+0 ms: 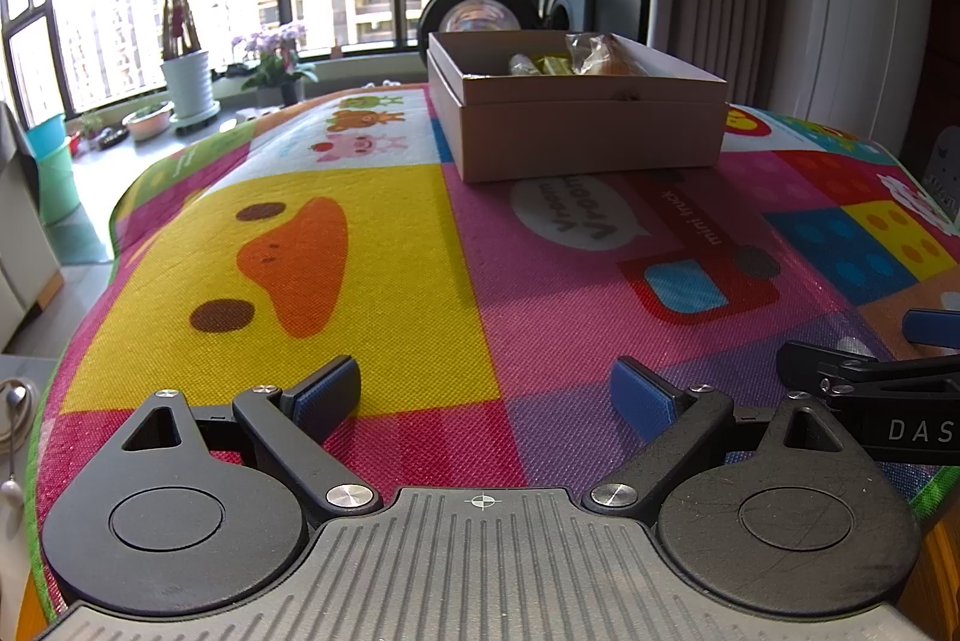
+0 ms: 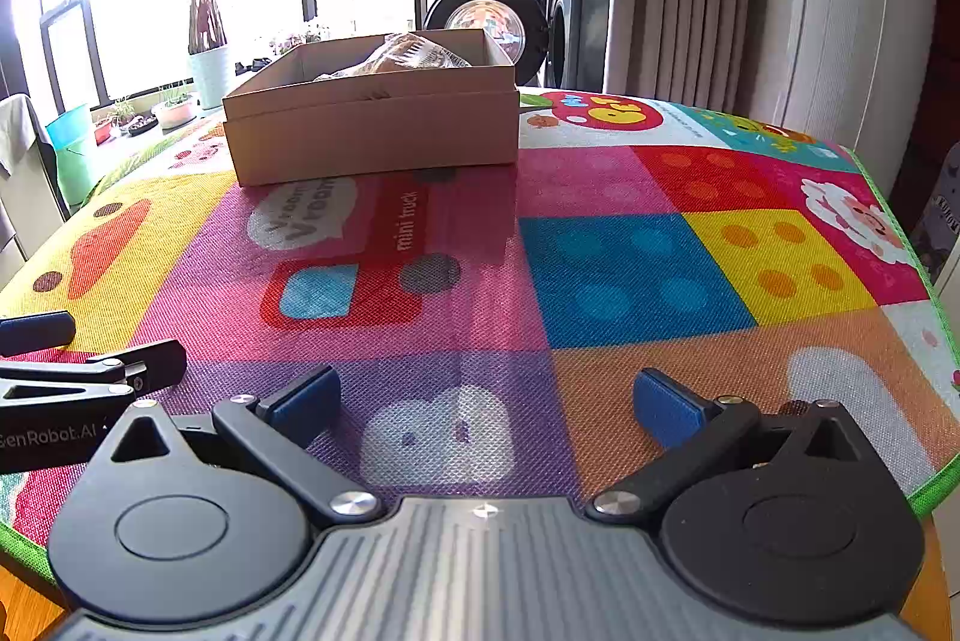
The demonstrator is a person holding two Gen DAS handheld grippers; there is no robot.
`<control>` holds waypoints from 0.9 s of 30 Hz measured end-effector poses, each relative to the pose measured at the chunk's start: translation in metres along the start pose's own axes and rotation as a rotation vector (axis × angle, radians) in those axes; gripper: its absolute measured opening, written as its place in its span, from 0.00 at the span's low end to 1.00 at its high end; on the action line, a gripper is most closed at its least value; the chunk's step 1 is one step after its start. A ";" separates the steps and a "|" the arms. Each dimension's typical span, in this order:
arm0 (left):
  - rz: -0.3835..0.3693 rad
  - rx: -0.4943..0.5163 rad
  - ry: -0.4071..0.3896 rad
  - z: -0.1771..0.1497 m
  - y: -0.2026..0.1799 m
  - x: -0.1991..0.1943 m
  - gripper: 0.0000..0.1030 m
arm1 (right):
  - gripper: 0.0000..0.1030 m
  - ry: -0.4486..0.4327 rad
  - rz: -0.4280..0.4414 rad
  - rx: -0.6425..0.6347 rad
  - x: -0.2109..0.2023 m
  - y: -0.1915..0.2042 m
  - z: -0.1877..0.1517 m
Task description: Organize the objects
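On the mat (image 2: 600, 281) reading "mini truck", cardboard box (image 2: 372, 125), both grippers' jaws spread, empty.

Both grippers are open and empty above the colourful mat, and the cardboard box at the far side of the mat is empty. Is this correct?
Not quite: the cardboard box is not empty. The left wrist view shows a clear bag with something bread-like and a few small packets inside. The rest holds: the left gripper and right gripper are both open, holding nothing, above the colourful mat.

mat (image 2: 600, 281) reads "mini truck", "vroom"; left hand-held gripper (image 2: 36, 335) reads "genrobot.ai".
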State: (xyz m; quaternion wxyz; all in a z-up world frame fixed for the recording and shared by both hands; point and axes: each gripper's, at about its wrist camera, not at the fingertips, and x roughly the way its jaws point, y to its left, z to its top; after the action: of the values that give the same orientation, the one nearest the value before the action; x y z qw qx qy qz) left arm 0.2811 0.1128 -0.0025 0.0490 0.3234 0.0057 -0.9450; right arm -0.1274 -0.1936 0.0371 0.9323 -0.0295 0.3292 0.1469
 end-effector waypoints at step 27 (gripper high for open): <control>0.000 0.002 0.000 0.000 -0.001 0.000 0.93 | 1.00 0.000 0.000 -0.001 0.000 0.000 0.000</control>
State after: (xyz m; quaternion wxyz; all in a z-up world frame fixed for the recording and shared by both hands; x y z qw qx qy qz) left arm 0.2814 0.1139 -0.0027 0.0488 0.3235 0.0045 -0.9450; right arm -0.1278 -0.1935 0.0371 0.9323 -0.0299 0.3290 0.1470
